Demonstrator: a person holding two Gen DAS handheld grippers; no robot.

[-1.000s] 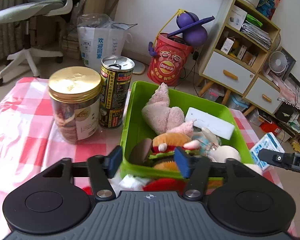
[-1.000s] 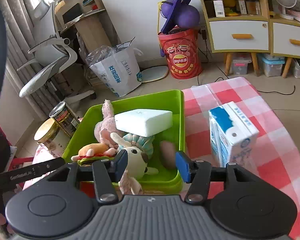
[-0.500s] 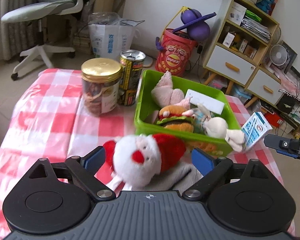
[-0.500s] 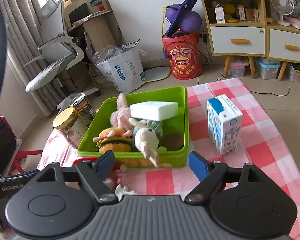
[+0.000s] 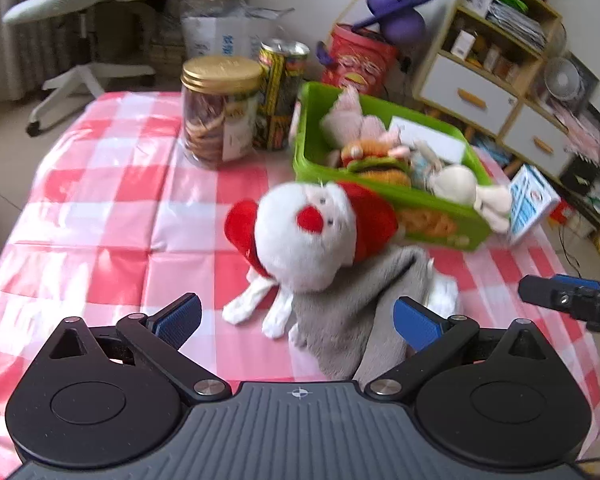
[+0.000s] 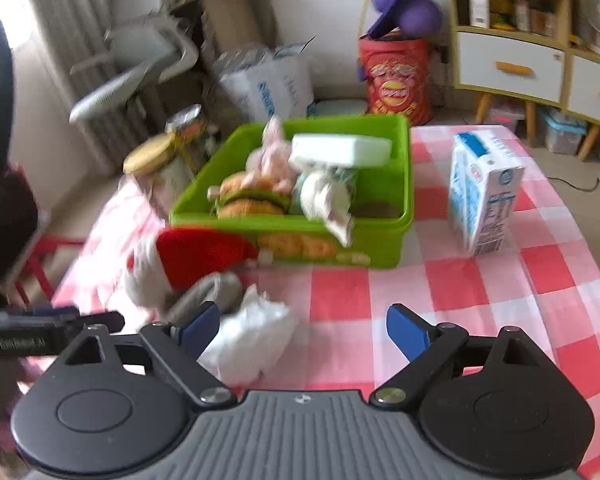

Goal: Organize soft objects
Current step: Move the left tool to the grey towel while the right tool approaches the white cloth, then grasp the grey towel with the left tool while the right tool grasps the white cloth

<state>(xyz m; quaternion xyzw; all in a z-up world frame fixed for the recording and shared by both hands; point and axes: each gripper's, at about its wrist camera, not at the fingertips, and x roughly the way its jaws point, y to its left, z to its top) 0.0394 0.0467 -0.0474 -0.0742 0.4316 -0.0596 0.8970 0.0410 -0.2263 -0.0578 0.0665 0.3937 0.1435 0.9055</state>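
Counter: one, covered in a red-and-white checked cloth.
Green bin: one, on the far half of the counter.
Soft toys in bin: four that can be counted, namely one pink plush, one burger plush, one cream bunny with its limbs hanging over the front rim, and one brown round piece, plus one white block lying on top.
Soft things outside bin: three, just in front of the bin: one Santa plush, one grey cloth under it, one white wad beside the cloth.
Jars and cans: one gold-lidded jar, one can, both left of the bin.
Milk carton: one, upright, right of the bin.
Left gripper: jaws opening and spread wide, grey cloth between them, pads not touching it.
Right gripper: jaws opening, wide, white wad lying by its left finger, nothing clamped.
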